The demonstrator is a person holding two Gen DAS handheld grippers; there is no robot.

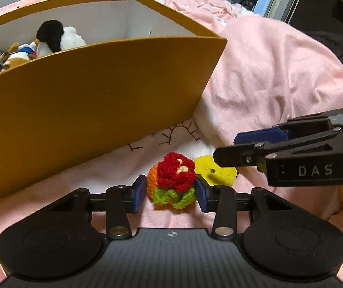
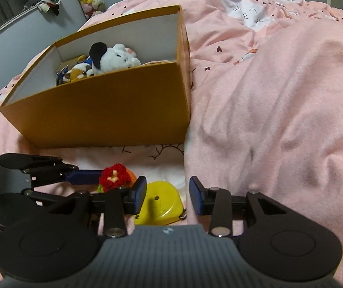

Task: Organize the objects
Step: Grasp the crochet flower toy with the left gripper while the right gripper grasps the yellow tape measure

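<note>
left gripper point(image 1: 170, 193) brackets the crocheted flower point(image 1: 172, 180) on the pink bedding point(image 1: 279, 72) before the box point(image 1: 94, 100), pads half-wide, barely touching. soft, light yarn: pinch its middle gently.

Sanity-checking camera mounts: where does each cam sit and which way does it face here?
Left wrist: on the left gripper, facing forward and down at the bed; the crochet flower is between its fingers; the right gripper enters from the right.
Right wrist: on the right gripper, facing forward and down over the yellow tape measure; the left gripper enters from the left.
Shared: the orange box of plush toys, the flower, the tape measure, the pink blanket.
</note>
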